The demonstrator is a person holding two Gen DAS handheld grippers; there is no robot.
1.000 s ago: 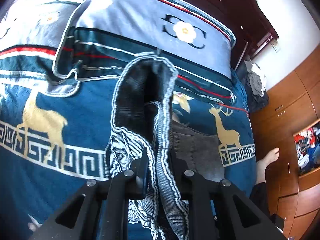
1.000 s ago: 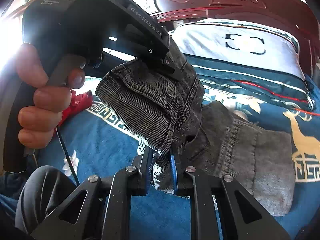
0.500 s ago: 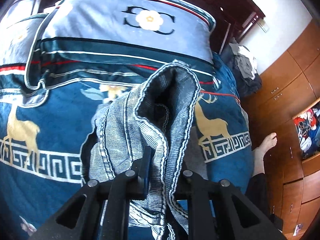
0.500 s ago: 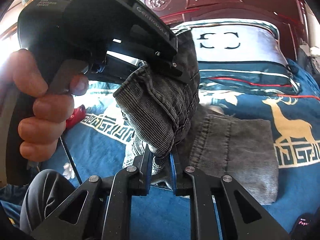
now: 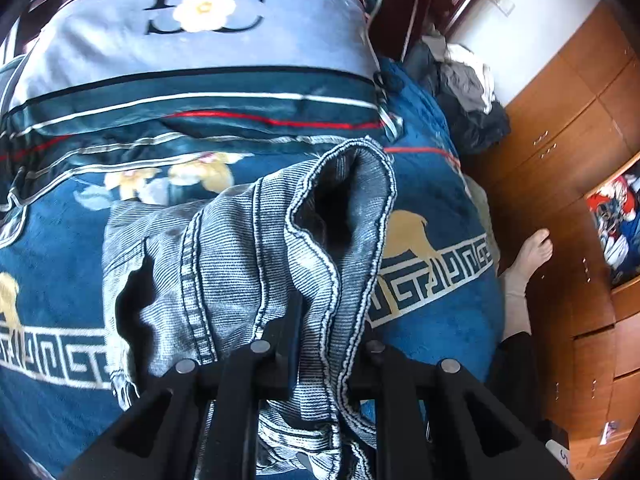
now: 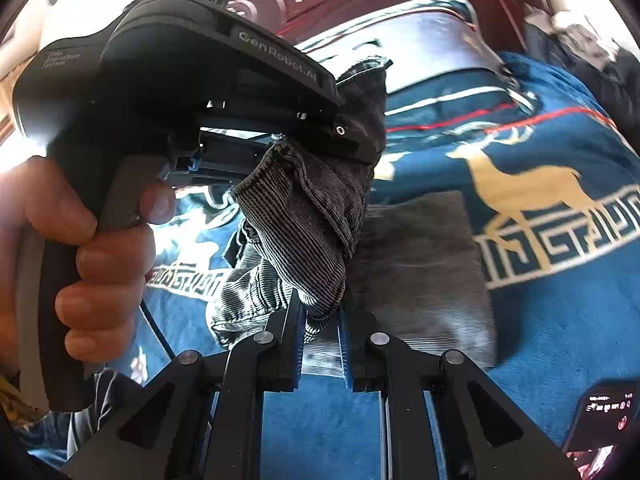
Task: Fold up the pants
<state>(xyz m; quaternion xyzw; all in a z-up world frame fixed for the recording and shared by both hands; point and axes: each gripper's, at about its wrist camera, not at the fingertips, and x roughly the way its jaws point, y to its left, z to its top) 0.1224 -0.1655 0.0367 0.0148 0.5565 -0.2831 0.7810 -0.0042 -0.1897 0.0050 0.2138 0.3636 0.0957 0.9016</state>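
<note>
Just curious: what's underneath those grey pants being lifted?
Under the pants lies a blue blanket with gold deer. Both tongs grip the cloth; the blanket directly beneath is covered.

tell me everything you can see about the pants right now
The pants are grey ribbed denim with pale double stitching along the seams and hem. One end is lifted and bunched; the left gripper and right gripper are each shut on a fold of it. The other end lies flat on the blue deer-print blanket.
</note>
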